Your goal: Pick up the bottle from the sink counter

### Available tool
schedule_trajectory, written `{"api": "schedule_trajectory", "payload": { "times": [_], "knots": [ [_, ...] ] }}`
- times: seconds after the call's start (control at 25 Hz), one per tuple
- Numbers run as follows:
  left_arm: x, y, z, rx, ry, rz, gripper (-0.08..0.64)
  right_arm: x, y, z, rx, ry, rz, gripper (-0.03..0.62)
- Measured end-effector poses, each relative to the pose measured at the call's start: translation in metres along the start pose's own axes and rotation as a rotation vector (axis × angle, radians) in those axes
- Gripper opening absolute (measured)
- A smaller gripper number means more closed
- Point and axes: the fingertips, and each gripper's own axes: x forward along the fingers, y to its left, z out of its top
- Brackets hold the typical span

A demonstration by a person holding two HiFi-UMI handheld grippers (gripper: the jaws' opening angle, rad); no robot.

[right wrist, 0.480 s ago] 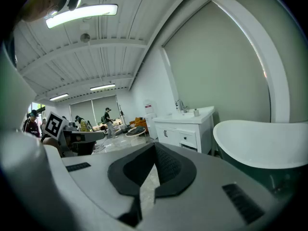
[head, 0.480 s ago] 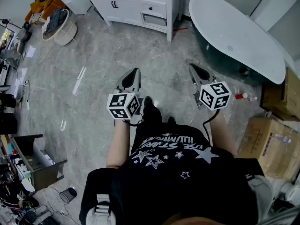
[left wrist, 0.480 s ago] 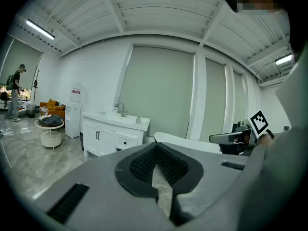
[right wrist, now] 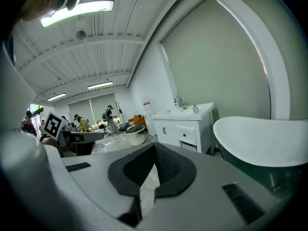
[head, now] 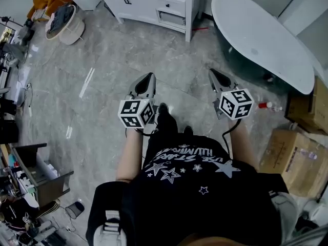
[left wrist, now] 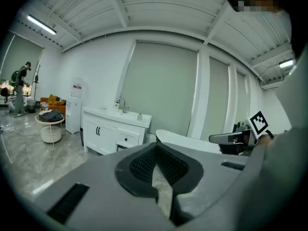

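The white sink cabinet stands across the room, at the top edge of the head view. In the left gripper view a small bottle stands on its counter to the right of the faucet. The right gripper view shows the same bottle beside the faucet. Both grippers are held at waist height, far from the cabinet. My left gripper is shut with nothing in it. My right gripper is shut and empty too.
A white bathtub lies to the right of the cabinet. A red-capped bottle lies on the floor near cardboard boxes. A round basket table stands at the far left, with clutter and a shelf along the left side. People stand in the background.
The floor and furniture have shifted slightly in the head view. Both grippers keep the same place and stay shut.
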Motion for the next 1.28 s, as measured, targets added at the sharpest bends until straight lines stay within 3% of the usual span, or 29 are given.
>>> {"api": "schedule_trajectory", "payload": {
  "times": [0.24, 0.8, 1.28],
  "knots": [
    [0.031, 0.038, 0.007, -0.026, 0.017, -0.024, 0.008, 0.038, 0.000, 0.019, 0.014, -0.027, -0.007, 0.006],
    [0.127, 0.172, 0.083, -0.005, -0.002, -0.149, 0.008, 0.193, -0.015, 0.117, -0.013, -0.100, -0.120, 0.006],
    [0.169, 0.240, 0.100, -0.026, 0.001, -0.175, 0.008, 0.276, -0.022, 0.127, -0.010, -0.070, -0.157, 0.006]
  ]
}}
